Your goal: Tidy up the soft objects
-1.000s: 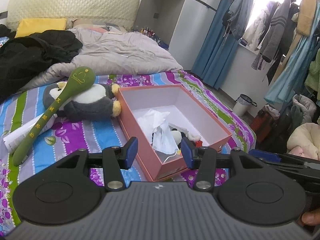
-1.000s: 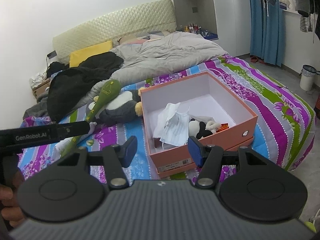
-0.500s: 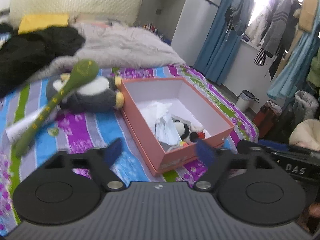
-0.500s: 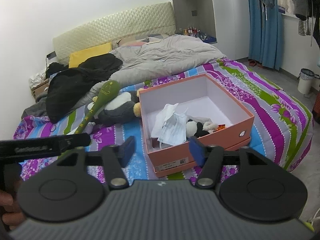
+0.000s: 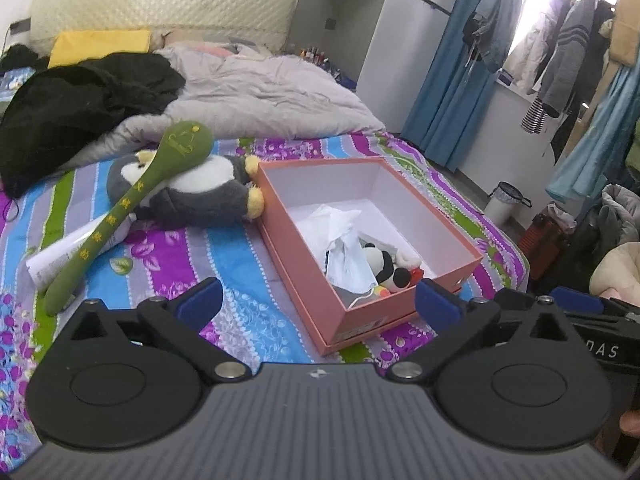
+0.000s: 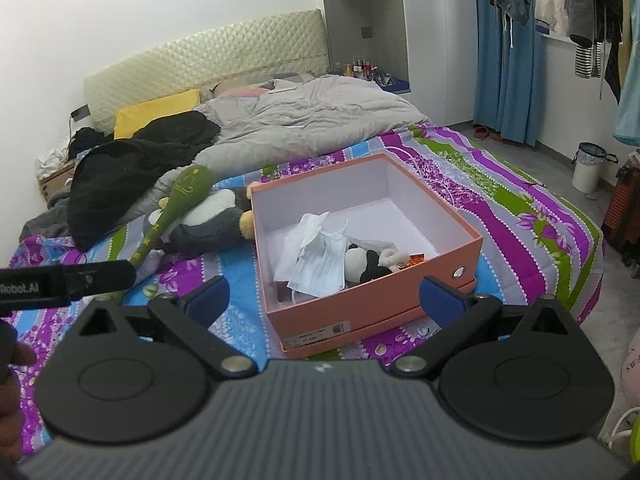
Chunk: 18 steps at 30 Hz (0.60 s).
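Observation:
An open orange box (image 5: 304, 252) (image 6: 352, 312) sits on the striped bedspread. It holds crumpled white face masks (image 5: 344, 236) (image 6: 316, 264) and a small black-and-white plush (image 5: 384, 268) (image 6: 364, 262). Left of the box lie a grey-and-white penguin plush (image 5: 200, 196) (image 6: 208, 220) and a long green plush spoon (image 5: 132, 204) (image 6: 176, 200) across it. My left gripper (image 5: 318, 306) is open and empty, above the box's near corner. My right gripper (image 6: 324, 298) is open and empty, in front of the box.
A grey duvet (image 5: 256, 100), a black jacket (image 5: 80, 100) and a yellow pillow (image 5: 96, 42) lie further up the bed. A white tube (image 5: 60, 256) lies under the spoon's handle. Hanging clothes and a small bin (image 6: 588, 168) stand to the right, off the bed.
Both grippers have opened wide from a narrower gap. Both have drawn back and up a little from the box. Nothing on the bed has moved.

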Each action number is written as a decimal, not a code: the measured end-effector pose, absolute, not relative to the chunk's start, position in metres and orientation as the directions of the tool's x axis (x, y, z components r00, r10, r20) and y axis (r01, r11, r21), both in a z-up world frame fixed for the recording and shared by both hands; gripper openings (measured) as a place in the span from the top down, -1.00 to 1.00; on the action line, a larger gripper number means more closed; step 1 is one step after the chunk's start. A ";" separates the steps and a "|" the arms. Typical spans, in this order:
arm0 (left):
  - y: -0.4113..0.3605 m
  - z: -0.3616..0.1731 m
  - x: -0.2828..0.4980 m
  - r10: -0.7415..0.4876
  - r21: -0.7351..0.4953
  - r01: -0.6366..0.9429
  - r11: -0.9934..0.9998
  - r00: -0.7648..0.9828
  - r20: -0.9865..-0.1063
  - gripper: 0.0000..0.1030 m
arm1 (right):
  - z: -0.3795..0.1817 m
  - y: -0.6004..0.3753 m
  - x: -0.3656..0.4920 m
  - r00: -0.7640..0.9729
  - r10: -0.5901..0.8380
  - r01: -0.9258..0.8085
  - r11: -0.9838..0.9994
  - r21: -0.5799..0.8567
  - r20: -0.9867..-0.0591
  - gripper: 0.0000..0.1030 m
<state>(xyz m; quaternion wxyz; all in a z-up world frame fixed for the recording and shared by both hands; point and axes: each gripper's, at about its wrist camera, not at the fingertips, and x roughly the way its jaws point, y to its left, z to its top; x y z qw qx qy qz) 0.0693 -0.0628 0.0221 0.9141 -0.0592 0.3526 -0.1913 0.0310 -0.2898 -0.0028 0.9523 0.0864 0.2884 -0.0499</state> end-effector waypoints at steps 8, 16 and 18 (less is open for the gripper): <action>-0.063 0.020 0.068 -0.371 -0.231 0.291 0.928 0.677 -0.636 -1.00 | -0.001 -0.288 0.030 0.833 -0.049 0.144 0.981 0.130 -0.551 -1.00; -0.060 0.022 0.068 -0.365 -0.243 0.273 0.931 0.685 -0.631 -1.00 | -0.001 -0.287 0.030 0.834 -0.051 0.143 0.982 0.126 -0.550 -1.00; -0.061 0.023 0.067 -0.356 -0.228 0.274 0.934 0.690 -0.630 -1.00 | -0.002 -0.287 0.031 0.834 -0.054 0.144 0.982 0.121 -0.549 -1.00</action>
